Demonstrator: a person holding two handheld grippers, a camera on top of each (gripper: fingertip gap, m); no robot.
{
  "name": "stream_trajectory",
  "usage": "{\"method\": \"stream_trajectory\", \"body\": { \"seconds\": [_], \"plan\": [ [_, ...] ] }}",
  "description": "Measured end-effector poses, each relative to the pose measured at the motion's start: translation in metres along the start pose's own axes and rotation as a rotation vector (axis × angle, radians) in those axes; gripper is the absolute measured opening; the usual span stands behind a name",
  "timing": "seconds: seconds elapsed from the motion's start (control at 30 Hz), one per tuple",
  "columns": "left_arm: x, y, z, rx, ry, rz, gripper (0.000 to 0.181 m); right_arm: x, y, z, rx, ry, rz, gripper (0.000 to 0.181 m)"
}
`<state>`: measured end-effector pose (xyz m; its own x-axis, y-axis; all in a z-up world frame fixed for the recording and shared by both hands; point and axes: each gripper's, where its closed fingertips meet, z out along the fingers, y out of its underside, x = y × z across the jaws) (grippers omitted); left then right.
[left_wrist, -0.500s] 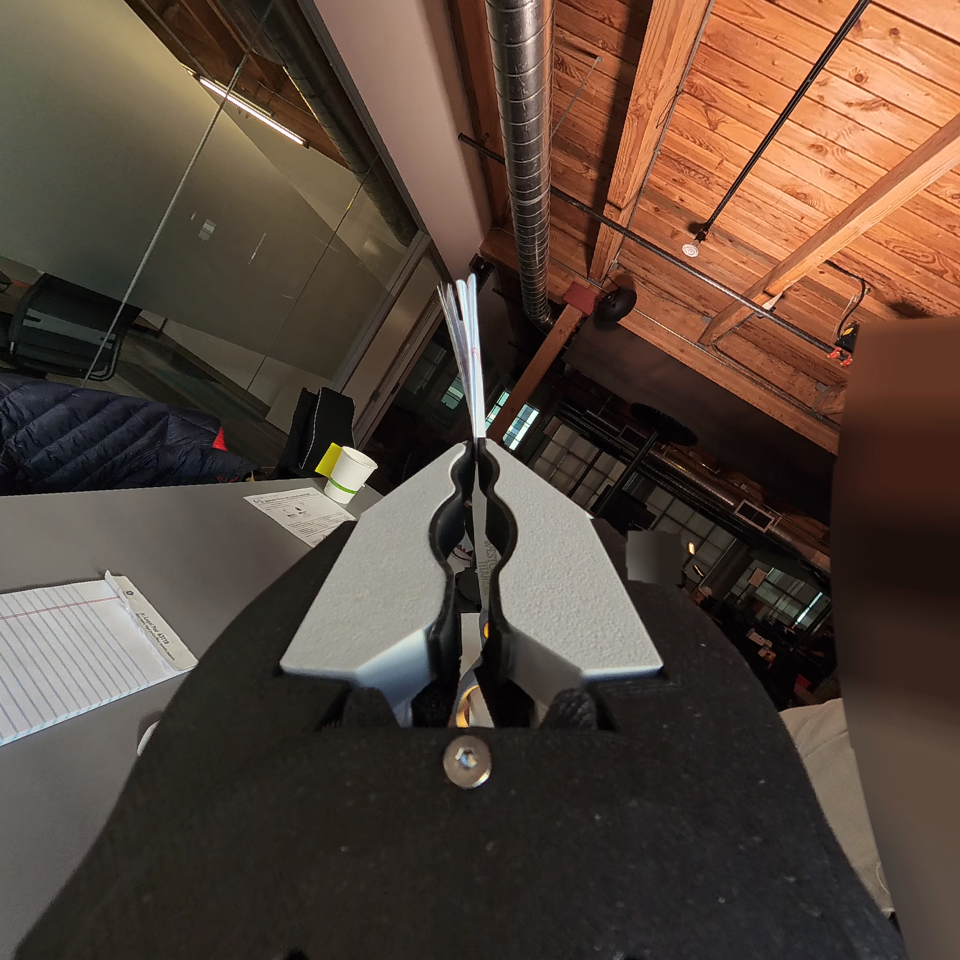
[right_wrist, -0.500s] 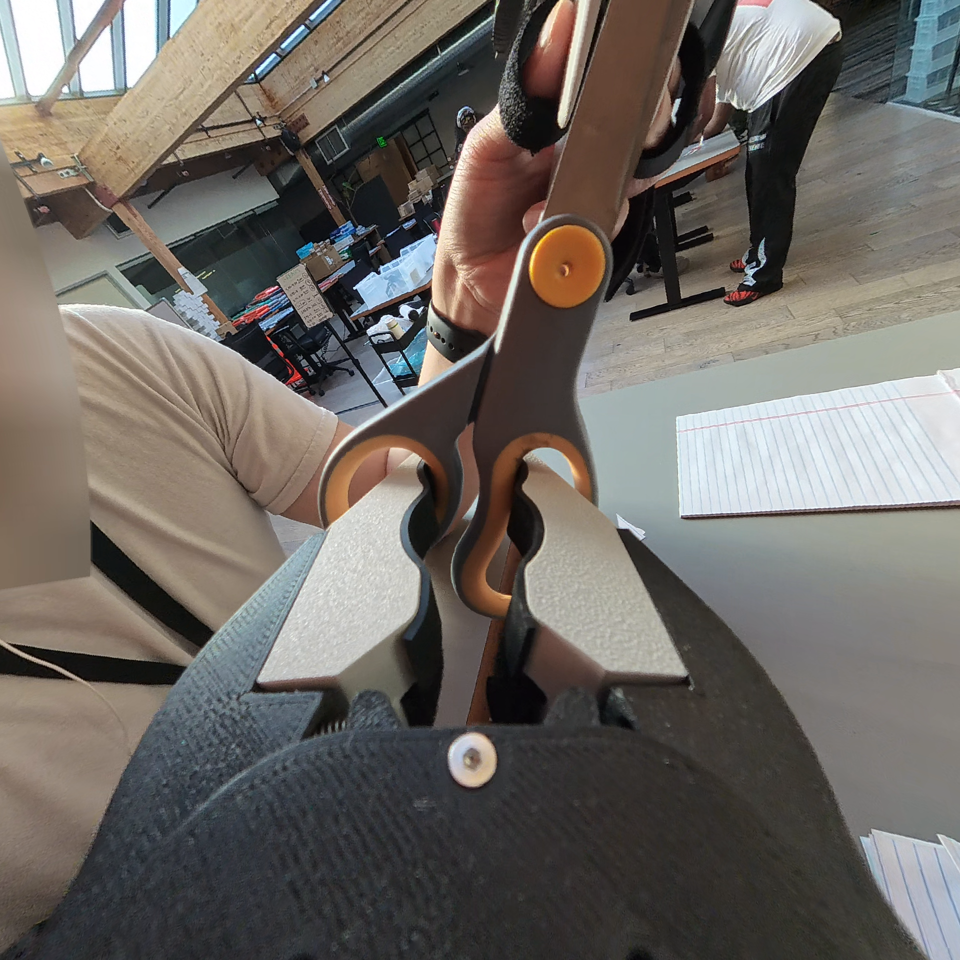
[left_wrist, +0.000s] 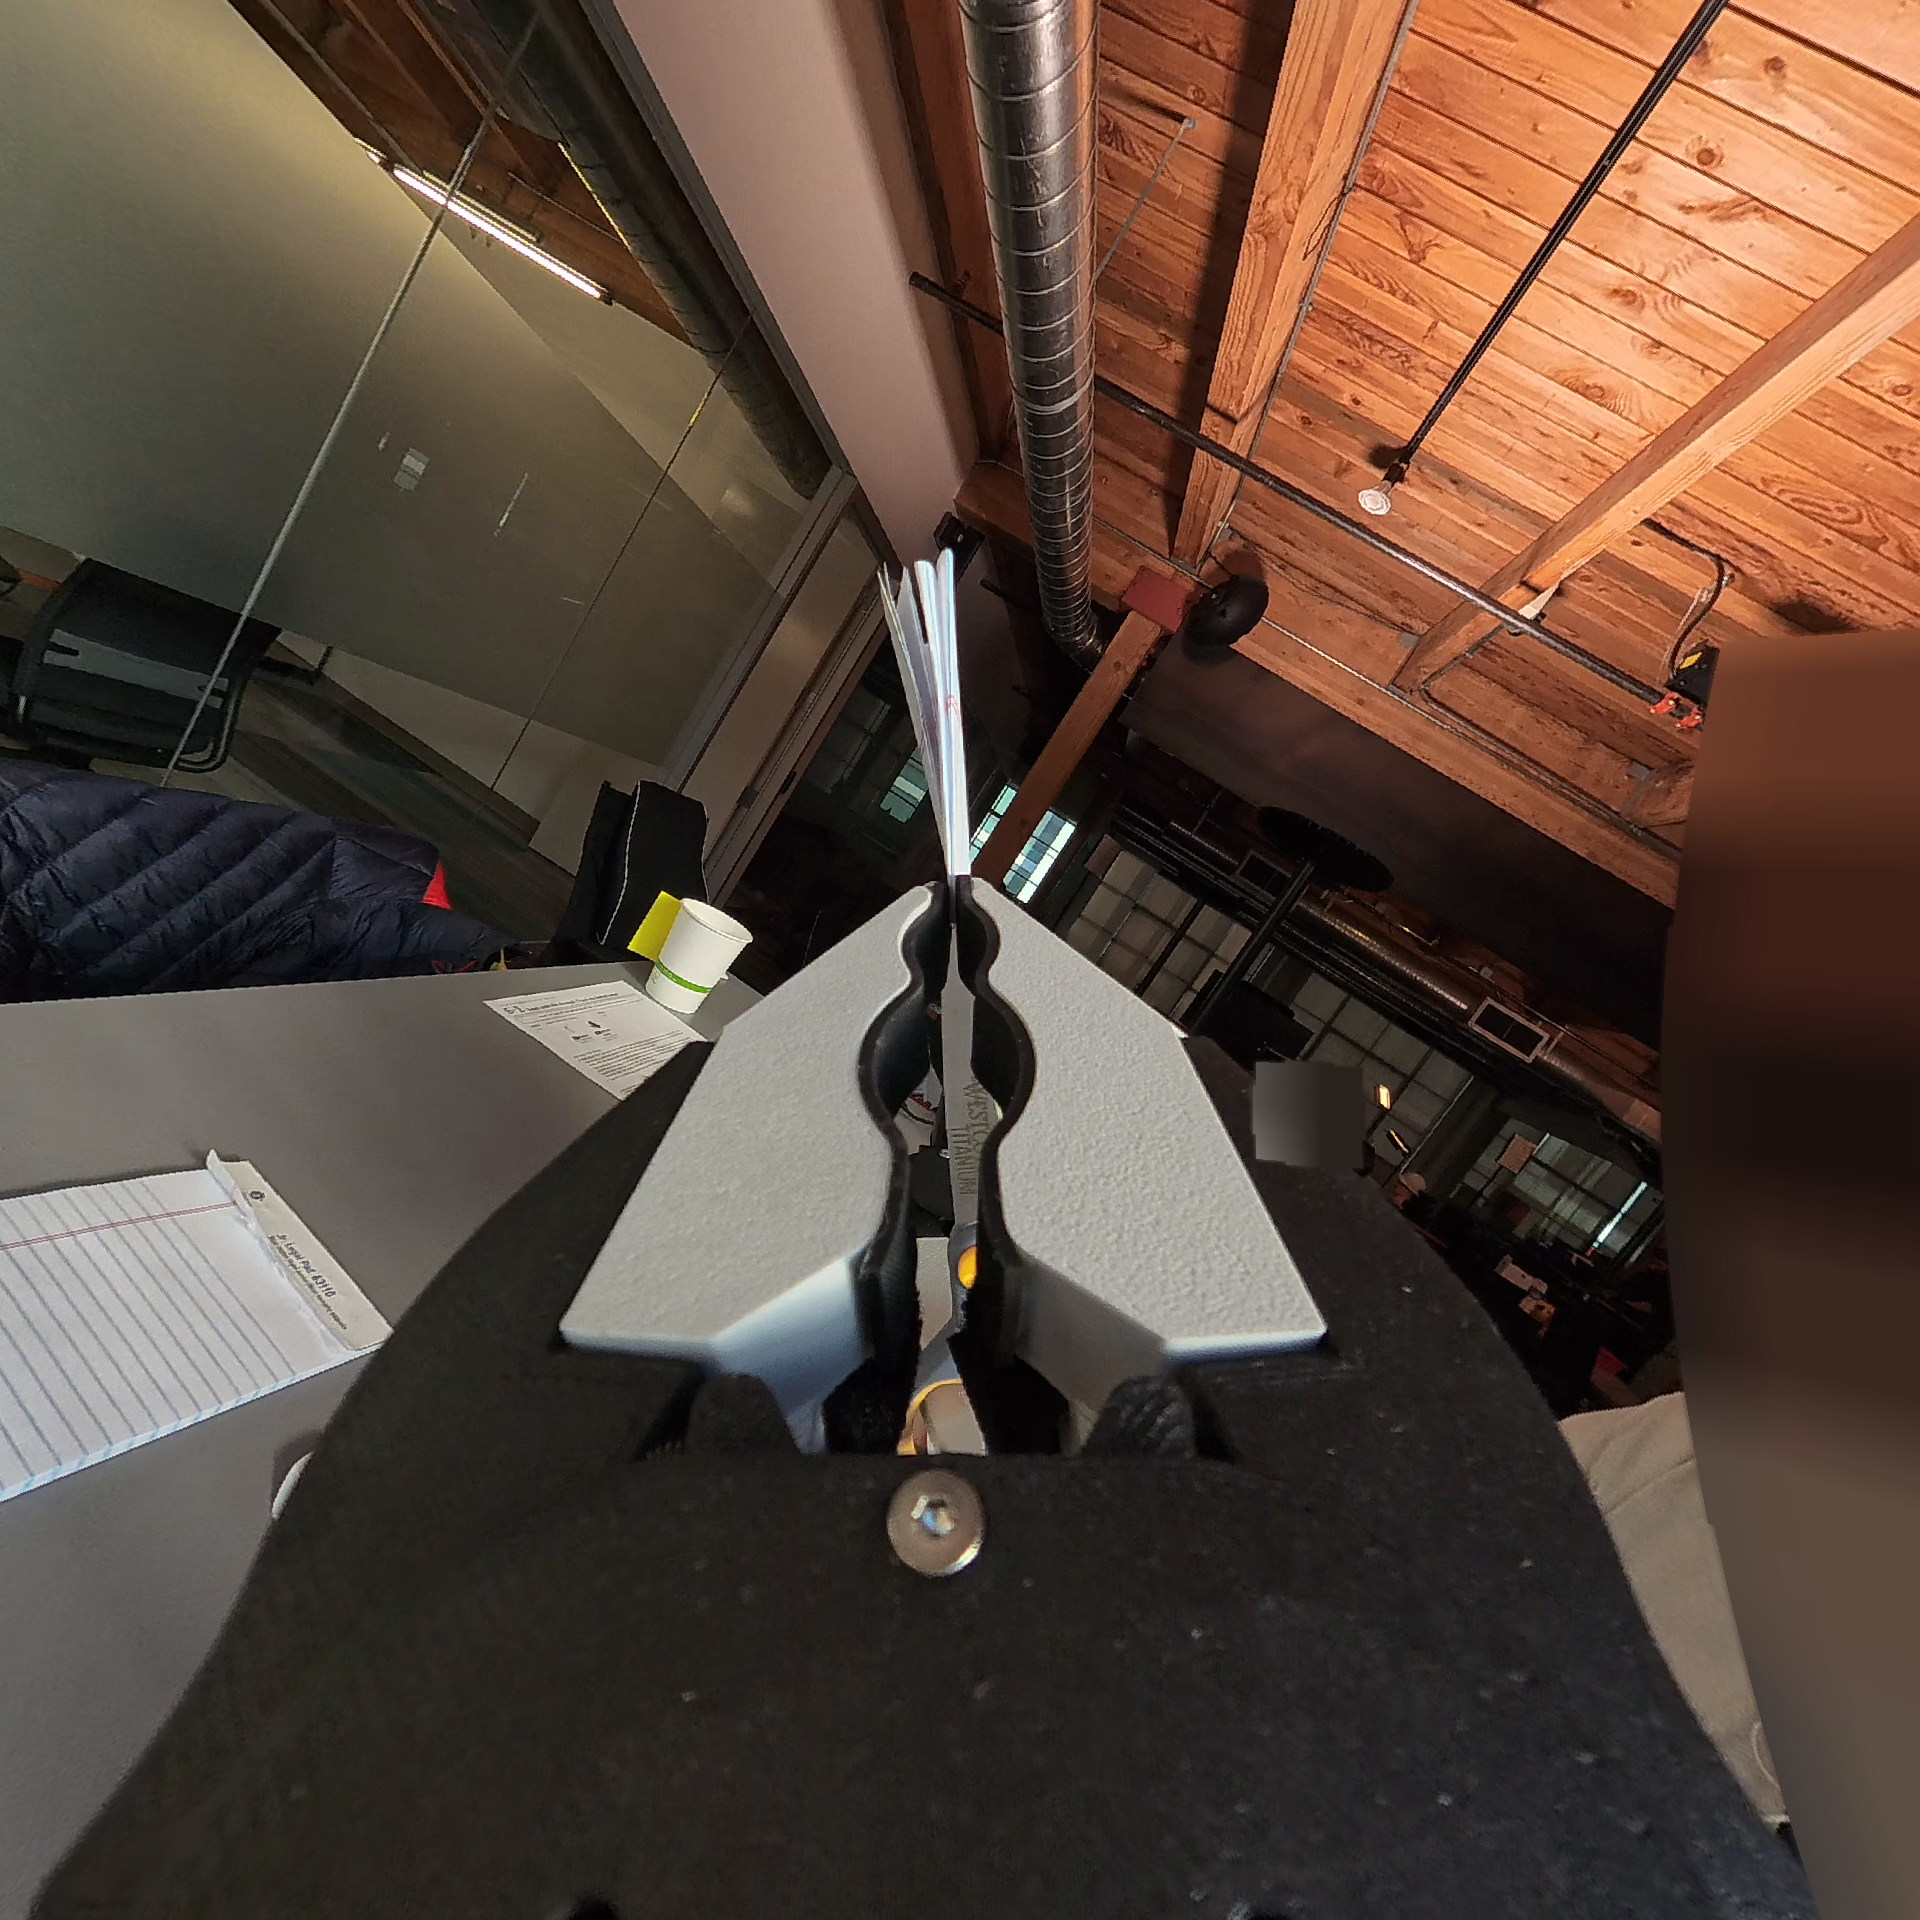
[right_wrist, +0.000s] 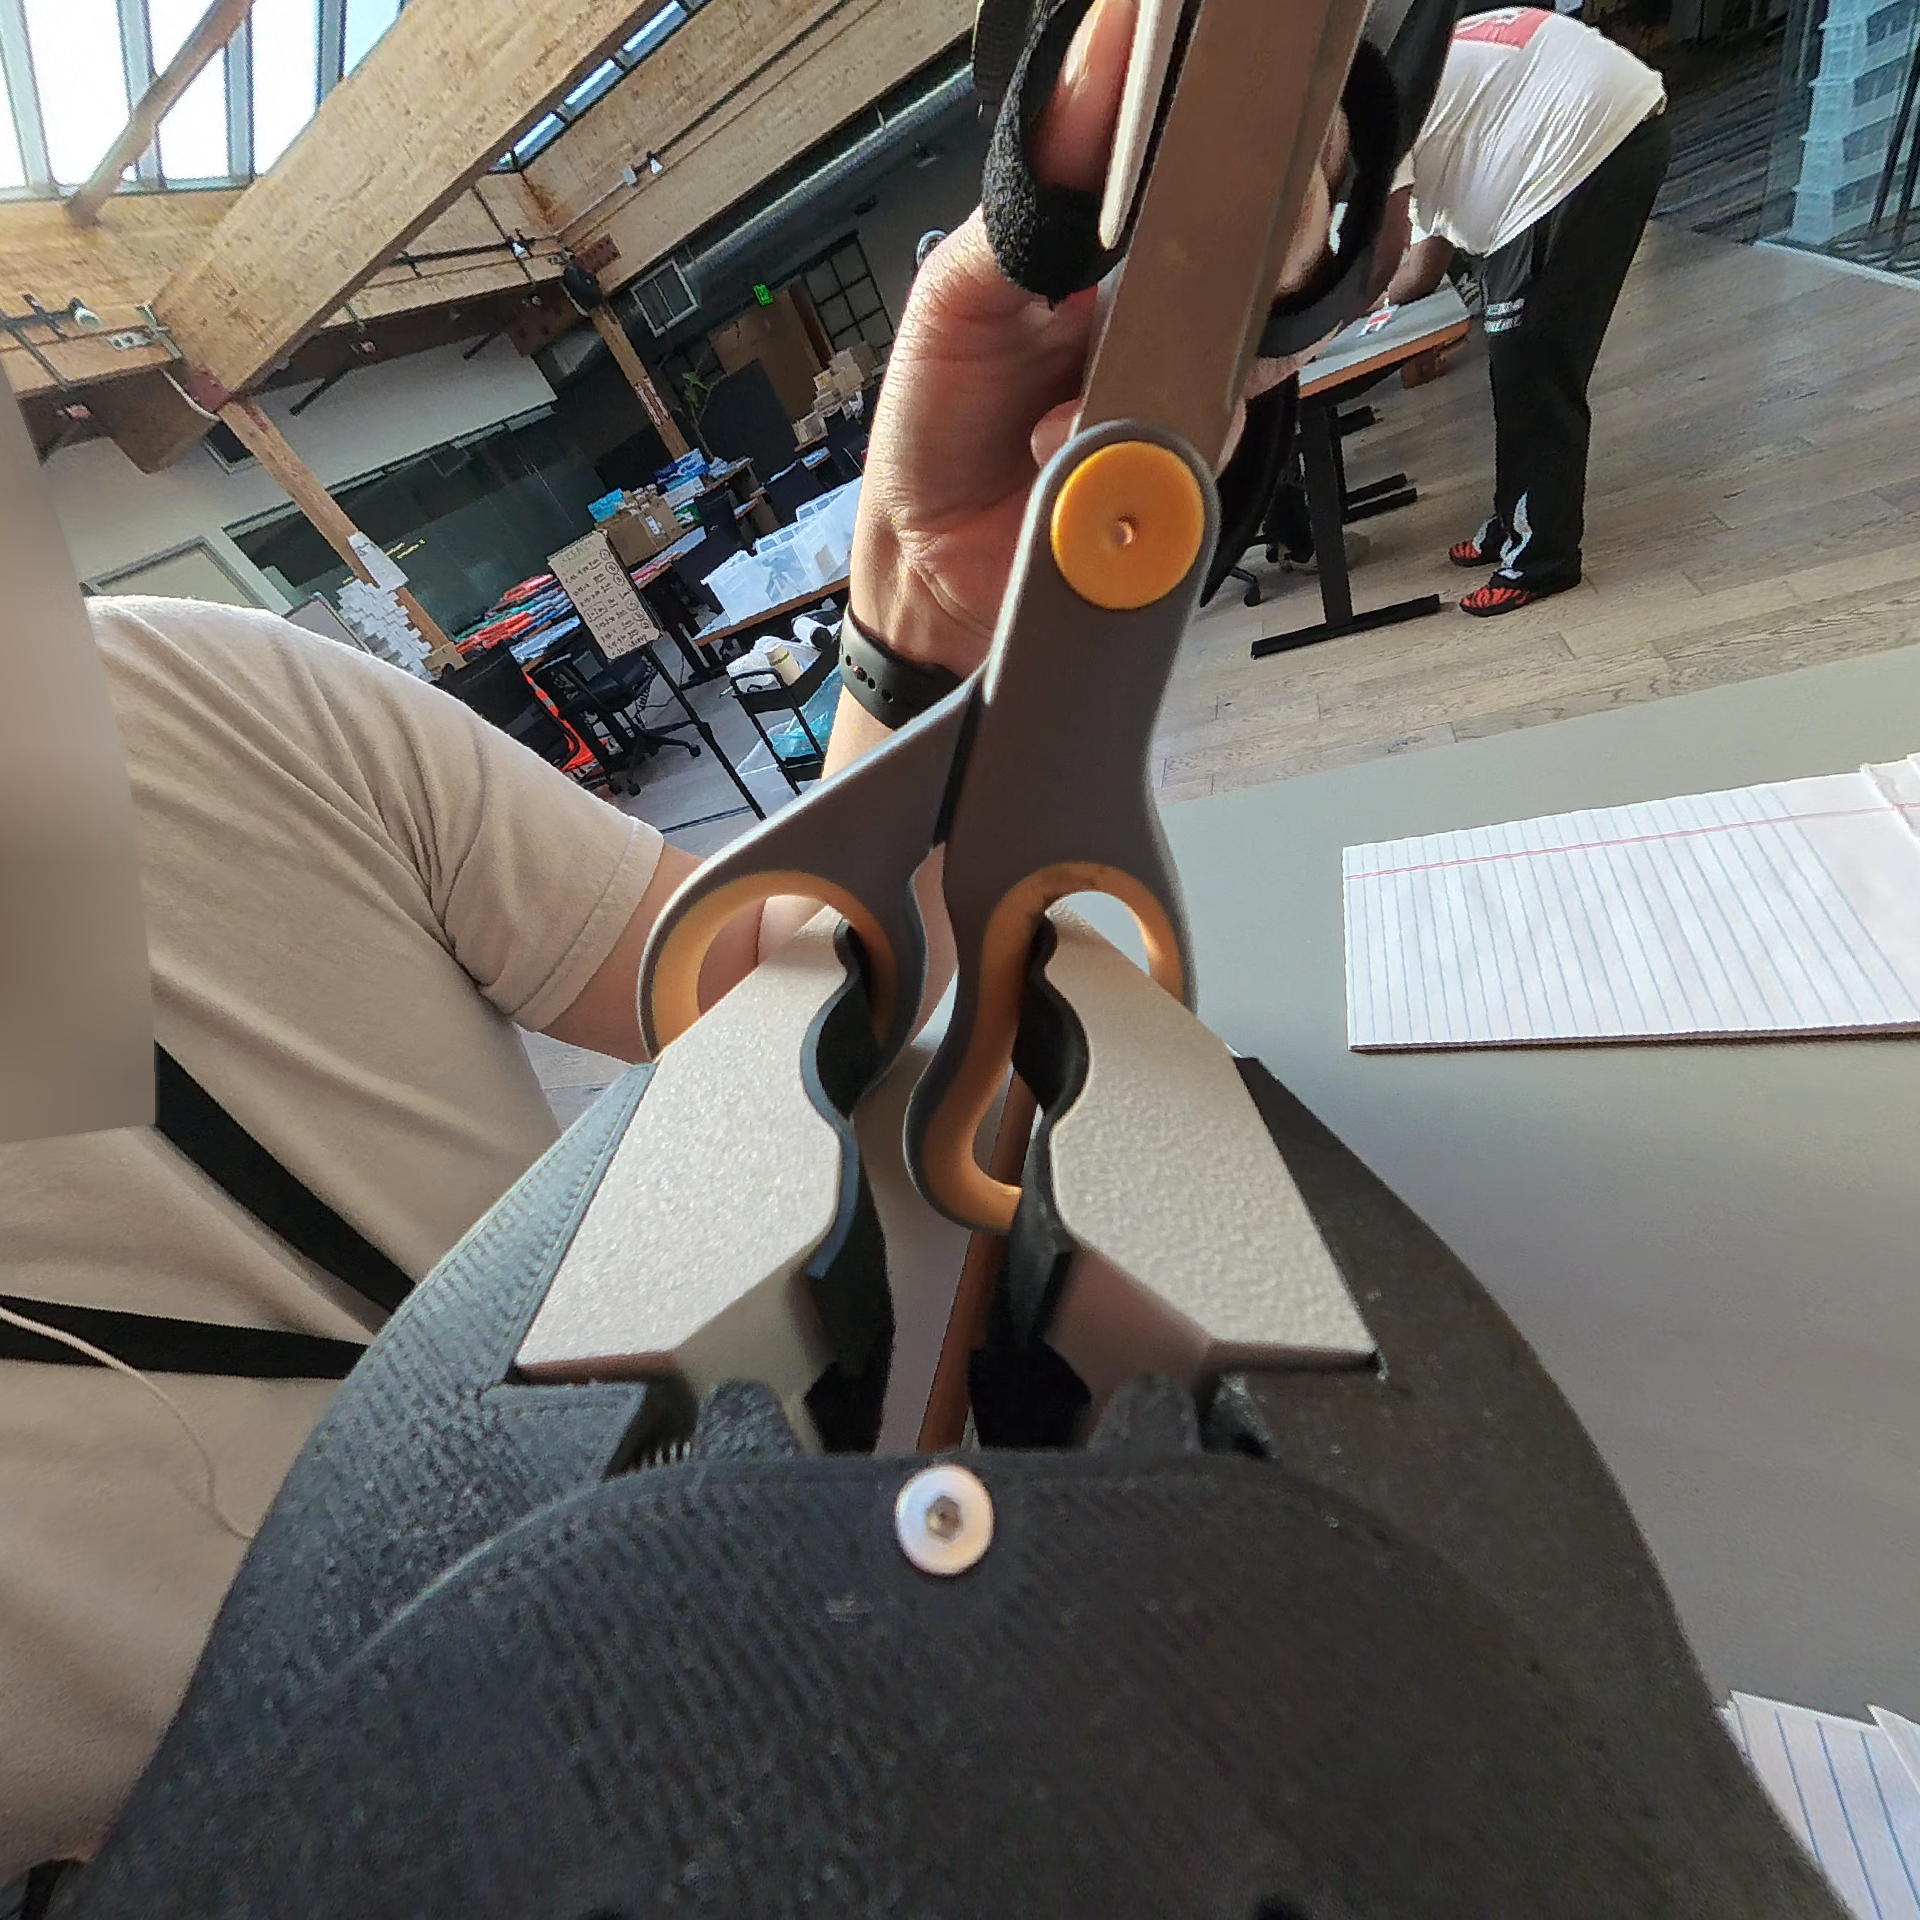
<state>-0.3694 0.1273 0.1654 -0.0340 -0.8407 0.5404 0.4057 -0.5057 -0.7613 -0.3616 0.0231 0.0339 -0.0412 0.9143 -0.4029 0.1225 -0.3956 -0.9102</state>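
My left gripper (left_wrist: 958, 888) is shut on a thin sheaf of white lined paper strips (left_wrist: 935, 686) that stand up and fan out above its tips. A scissors blade (left_wrist: 964, 1101) shows edge-on through the gap between the fingers. In the right wrist view my right gripper (right_wrist: 945, 935) has one finger through each loop of the grey and orange scissors (right_wrist: 1070, 748) and is closed on the inner handle rims. The blades point up toward the hand (right_wrist: 966, 395) holding the other gripper, with a paper strip (right_wrist: 1127, 135) beside the blade.
A lined pad (left_wrist: 135, 1320) lies on the grey table (left_wrist: 312, 1091) and shows in the right wrist view too (right_wrist: 1621, 925). A paper cup (left_wrist: 694, 951) and a printed sheet (left_wrist: 592, 1029) sit at the far edge. More lined sheets (right_wrist: 1829, 1787) lie nearby. A person (right_wrist: 1538, 312) bends over another table. The tips of one gripper are about 15 cm away from the tips of the other.
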Motion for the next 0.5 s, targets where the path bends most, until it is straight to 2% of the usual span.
{"method": "stream_trajectory", "body": {
  "seconds": [0.33, 0.5],
  "plan": [
    [-0.0003, 0.0012, -0.0004, -0.018, -0.021, 0.028, 0.000, 0.0059, 0.0032, 0.0020, 0.006, 0.009, -0.016, 0.021],
    [-0.0034, 0.0035, -0.0002, -0.034, -0.035, 0.045, 0.000, 0.0009, -0.0002, 0.0031, 0.081, -0.101, 0.007, 0.022]
  ]
}}
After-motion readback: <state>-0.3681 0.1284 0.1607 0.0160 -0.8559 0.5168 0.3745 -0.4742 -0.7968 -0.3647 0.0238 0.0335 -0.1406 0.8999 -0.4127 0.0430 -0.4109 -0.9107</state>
